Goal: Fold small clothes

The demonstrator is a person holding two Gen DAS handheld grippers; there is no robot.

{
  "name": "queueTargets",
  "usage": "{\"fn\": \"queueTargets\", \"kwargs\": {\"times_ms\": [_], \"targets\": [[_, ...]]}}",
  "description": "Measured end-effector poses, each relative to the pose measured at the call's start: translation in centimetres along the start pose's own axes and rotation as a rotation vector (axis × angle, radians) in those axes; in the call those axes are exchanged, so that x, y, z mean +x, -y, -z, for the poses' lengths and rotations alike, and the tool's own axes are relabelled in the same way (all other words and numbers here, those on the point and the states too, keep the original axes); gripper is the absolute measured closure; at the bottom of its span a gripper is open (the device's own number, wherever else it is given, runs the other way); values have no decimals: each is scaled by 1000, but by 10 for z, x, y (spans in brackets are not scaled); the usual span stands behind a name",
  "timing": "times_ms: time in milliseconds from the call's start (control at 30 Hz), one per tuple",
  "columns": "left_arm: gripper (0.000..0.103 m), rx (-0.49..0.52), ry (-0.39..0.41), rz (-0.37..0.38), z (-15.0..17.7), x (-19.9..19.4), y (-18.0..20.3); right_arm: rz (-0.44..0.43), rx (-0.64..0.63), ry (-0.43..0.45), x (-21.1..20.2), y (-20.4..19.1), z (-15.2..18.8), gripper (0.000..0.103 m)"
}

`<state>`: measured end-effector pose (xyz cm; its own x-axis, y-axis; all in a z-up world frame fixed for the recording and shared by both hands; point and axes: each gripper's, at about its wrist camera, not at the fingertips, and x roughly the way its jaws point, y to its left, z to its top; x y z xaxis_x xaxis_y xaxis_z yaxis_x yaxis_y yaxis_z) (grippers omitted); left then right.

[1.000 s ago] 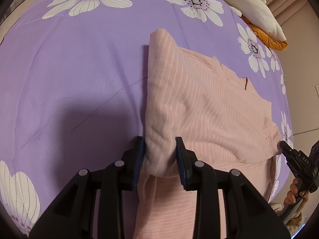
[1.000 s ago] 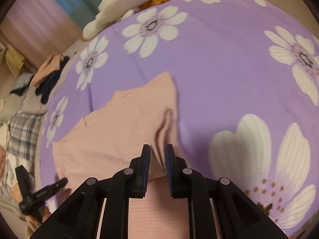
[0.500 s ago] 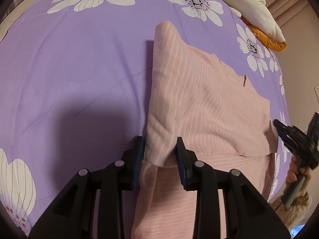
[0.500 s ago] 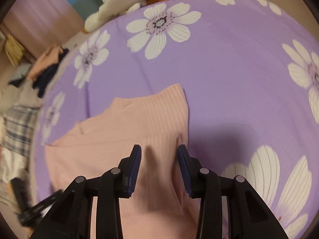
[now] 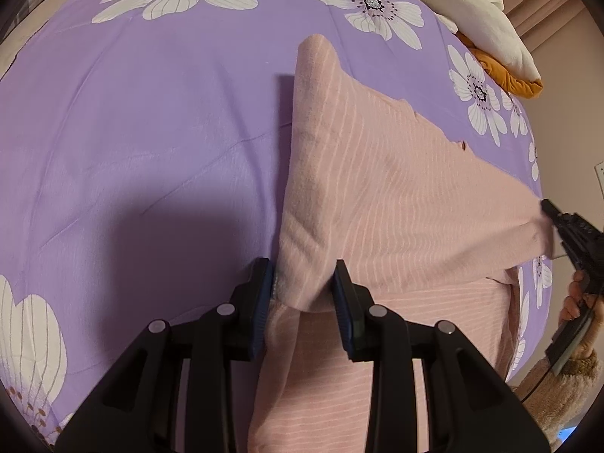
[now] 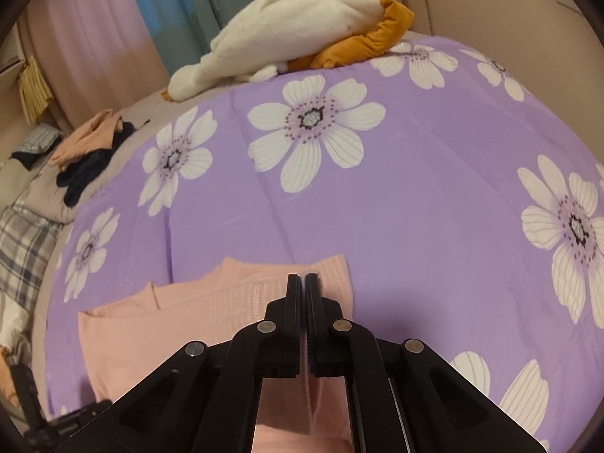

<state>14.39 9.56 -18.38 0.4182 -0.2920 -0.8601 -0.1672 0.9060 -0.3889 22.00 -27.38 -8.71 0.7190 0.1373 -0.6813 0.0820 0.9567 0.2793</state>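
The pink striped top is lying on the purple flowered bed, partly folded, with a flap lifted over the layer under it. Its long edge runs from near to far along the garment's left side, and the lifted flap stretches off to the right.

The left claw has its jaws fairly wide apart with the near-left corner of the flap sitting between them. Can't tell if it's really pinched or just draped there. The right claw is closed tight over the top's right end; whether it's got cloth is hard to say.

So the left one's right at the corner, and the fold probably carries away from the person. There's a white and orange plush at the far edge, well apart.
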Motion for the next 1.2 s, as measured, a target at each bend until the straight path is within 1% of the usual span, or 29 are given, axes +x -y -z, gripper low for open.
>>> {"fn": "queueTargets", "kwargs": {"times_ms": [200, 300, 433, 533, 600, 667, 767, 833, 933, 967, 1033, 1200], "targets": [[70, -5, -11, 12, -2, 0, -2, 54, 30, -137, 48, 16, 19, 99], [69, -8, -11, 15, -2, 0, -2, 58, 30, -167, 58, 19, 26, 99], [69, -10, -9, 14, -2, 0, -2, 78, 4, -163, 52, 18, 24, 99], [69, -8, -6, 10, -2, 0, -2, 77, -1, -131, 36, 19, 21, 99], [69, -7, -5, 8, -2, 0, -2, 38, 26, -126, 24, 22, 21, 95], [69, -8, -4, 11, -1, 0, -2, 1, 57, -131, 16, 25, 25, 86], [69, -7, 0, 12, -1, 0, -2, -40, 89, -170, 12, 27, 38, 82], [69, -5, 3, 10, -1, 0, -1, -53, 95, -203, 16, 26, 47, 82], [69, -3, 5, 7, -1, 0, 0, -56, 95, -219, 19, 25, 55, 82], [69, -3, 5, 7, 0, 1, 0, -46, 93, -219, 18, 25, 56, 88], [69, -3, 7, 6, 0, 0, 0, -46, 86, -196, 11, 24, 57, 97], [68, -1, 12, 6, 1, 1, 1, -68, 94, -122, -13, 26, 51, 97]]}}
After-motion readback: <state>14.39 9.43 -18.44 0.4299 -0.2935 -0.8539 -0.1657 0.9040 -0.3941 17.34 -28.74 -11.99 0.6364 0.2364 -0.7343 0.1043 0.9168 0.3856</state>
